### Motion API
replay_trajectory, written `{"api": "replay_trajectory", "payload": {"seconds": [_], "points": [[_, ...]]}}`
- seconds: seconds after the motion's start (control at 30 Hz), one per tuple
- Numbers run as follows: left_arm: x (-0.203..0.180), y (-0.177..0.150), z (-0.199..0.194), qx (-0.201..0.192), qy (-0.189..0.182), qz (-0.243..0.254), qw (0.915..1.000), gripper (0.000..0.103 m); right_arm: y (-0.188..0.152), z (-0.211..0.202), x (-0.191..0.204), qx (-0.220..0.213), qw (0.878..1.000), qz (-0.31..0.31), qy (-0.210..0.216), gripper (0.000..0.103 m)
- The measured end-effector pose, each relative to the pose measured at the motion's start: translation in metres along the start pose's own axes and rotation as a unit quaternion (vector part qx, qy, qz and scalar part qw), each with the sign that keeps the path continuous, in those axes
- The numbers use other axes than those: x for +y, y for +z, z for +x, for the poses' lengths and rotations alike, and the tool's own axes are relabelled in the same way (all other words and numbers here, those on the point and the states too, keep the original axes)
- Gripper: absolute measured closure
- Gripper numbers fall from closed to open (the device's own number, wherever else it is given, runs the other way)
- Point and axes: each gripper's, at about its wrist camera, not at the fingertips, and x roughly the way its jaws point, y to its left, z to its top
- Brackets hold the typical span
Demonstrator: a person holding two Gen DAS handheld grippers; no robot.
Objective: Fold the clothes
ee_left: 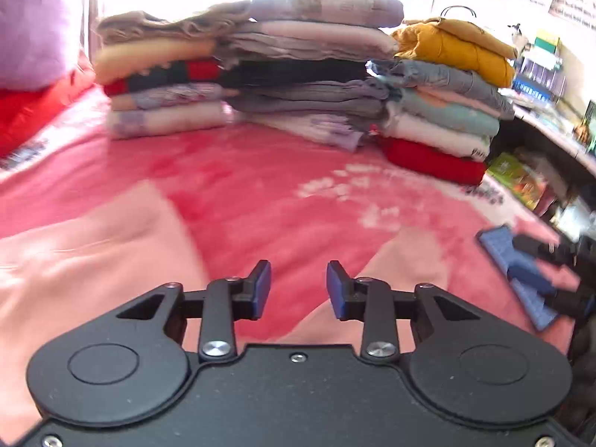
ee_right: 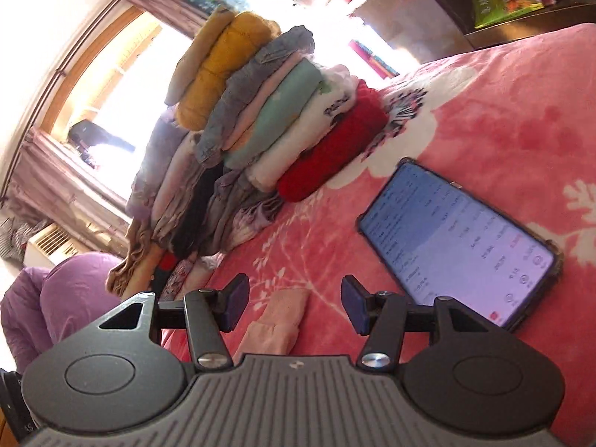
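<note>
Left gripper: the left gripper (ee_left: 298, 288) hovers low over the bed, its jaws parted with nothing between them; the blue pads (ee_left: 263, 290) face each other across bare blanket.
Right gripper: the right gripper (ee_right: 294, 307) is tilted hard to one side, jaws spread wide and empty. From the left wrist view it shows at the far right edge (ee_left: 529, 279), blurred, with blue pads splayed.
Pink garment: a pale pink garment (ee_left: 85, 260) lies spread on the bed under and to the left of the left gripper, with another part of it (ee_left: 406, 264) reaching out to the right of the fingers. In the right wrist view a narrow cuffed end, likely a sleeve (ee_right: 277, 320), lies between the right gripper's open fingers, not pinched.
Bed: a pink blanket (ee_left: 260, 186) with white flower prints covers it.
Folded stacks: three stacks of folded clothes (ee_left: 298, 70) stand side by side at the far side of the bed, well apart from the garment. The right stack has a mustard jacket (ee_left: 458, 48) on top and a red piece (ee_left: 432, 160) at the bottom.
Phone: a phone (ee_right: 458, 242) with its screen lit lies flat on the blanket, just beside the right gripper's right finger.
Pillow: a purple pillow (ee_left: 33, 26) sits at the left of the bed.
Shelves: cluttered shelves (ee_left: 540, 74) stand along the right side of the bed.
</note>
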Motion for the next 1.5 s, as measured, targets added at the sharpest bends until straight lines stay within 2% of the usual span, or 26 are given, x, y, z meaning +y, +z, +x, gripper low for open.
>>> {"api": "replay_trajectory", "payload": {"seconds": [0.1,0.17,0.2,0.3,0.37,0.47,0.53,0.57,0.6,0.63,0.73,0.8,0.87,0.93,1.0,1.13,1.2,1.27,1.3,1.33,1.37,1.5], "points": [[-0.011,-0.021,-0.005,0.005,-0.003,0.029,0.9996,0.082,-0.01,0.015,0.018,0.041,0.998,-0.042,0.034,0.055],[-0.016,-0.037,-0.004,0.02,-0.009,0.038,0.9991,0.082,-0.021,0.025,0.032,0.078,0.992,-0.076,0.056,0.058],[-0.017,-0.046,-0.004,0.029,-0.006,0.036,0.9989,0.082,-0.028,0.031,0.04,0.102,0.988,-0.096,0.068,0.065],[-0.015,-0.064,-0.007,0.041,-0.001,0.021,0.9989,0.082,-0.054,0.043,0.062,0.173,0.967,-0.146,0.114,0.078],[-0.013,-0.071,-0.01,0.043,-0.014,0.014,0.9989,0.082,-0.065,0.046,0.065,0.206,0.958,-0.122,0.158,0.079],[-0.013,-0.074,-0.008,0.048,-0.009,0.016,0.9987,0.082,-0.076,0.055,0.061,0.255,0.94,-0.055,0.221,0.079],[-0.011,-0.075,-0.005,0.051,-0.012,0.003,0.9986,0.082,-0.084,0.063,0.063,0.275,0.942,-0.074,0.177,0.079],[-0.011,-0.075,-0.005,0.051,-0.013,0.003,0.9986,0.082,-0.087,0.065,0.062,0.27,0.947,-0.101,0.14,0.079],[-0.01,-0.076,-0.005,0.052,-0.014,0.004,0.9986,0.082,-0.081,0.066,0.056,0.255,0.955,-0.099,0.114,0.088],[-0.01,-0.077,-0.006,0.052,-0.016,0.005,0.9985,0.082,-0.075,0.066,0.05,0.239,0.963,-0.093,0.09,0.093],[-0.008,-0.077,-0.006,0.051,-0.02,0.003,0.9985,0.082,-0.049,0.059,0.034,0.172,0.981,-0.089,0.01,0.097],[-0.008,-0.075,-0.011,0.043,-0.021,0.005,0.9988,0.082,-0.033,0.052,0.026,0.13,0.987,-0.092,-0.034,0.095],[-0.008,-0.071,-0.019,0.022,-0.025,0.0,0.9994,0.082,-0.027,0.041,0.023,0.104,0.992,-0.074,-0.023,0.091],[-0.007,-0.067,-0.024,0.006,-0.013,0.0,0.9999,0.082,-0.032,0.038,0.033,0.096,0.991,-0.096,0.004,0.091],[-0.007,-0.063,-0.024,-0.002,0.008,0.016,0.9998,0.082,-0.046,0.047,0.046,0.128,0.985,-0.106,0.046,0.086],[-0.003,-0.062,-0.011,0.019,0.016,0.038,0.999,0.082,-0.072,0.088,0.064,0.214,0.967,-0.048,0.131,0.083],[-0.003,-0.065,-0.002,0.044,0.022,0.04,0.998,0.082,-0.079,0.106,0.075,0.24,0.959,-0.055,0.142,0.072],[-0.003,-0.07,0.001,0.05,0.023,0.042,0.9976,0.082,-0.085,0.119,0.081,0.271,0.952,-0.059,0.126,0.072],[-0.002,-0.071,0.001,0.051,0.022,0.041,0.9976,0.082,-0.089,0.125,0.084,0.286,0.949,-0.061,0.117,0.075],[-0.001,-0.072,0.001,0.052,0.02,0.038,0.9977,0.082,-0.089,0.126,0.083,0.28,0.953,-0.068,0.092,0.082],[0.001,-0.071,0.002,0.054,0.017,0.034,0.9978,0.082,-0.087,0.125,0.08,0.268,0.958,-0.073,0.069,0.101],[0.007,-0.07,-0.002,0.057,0.005,0.016,0.9983,0.081,-0.061,0.111,0.058,0.194,0.98,-0.052,0.0,0.103]]}}
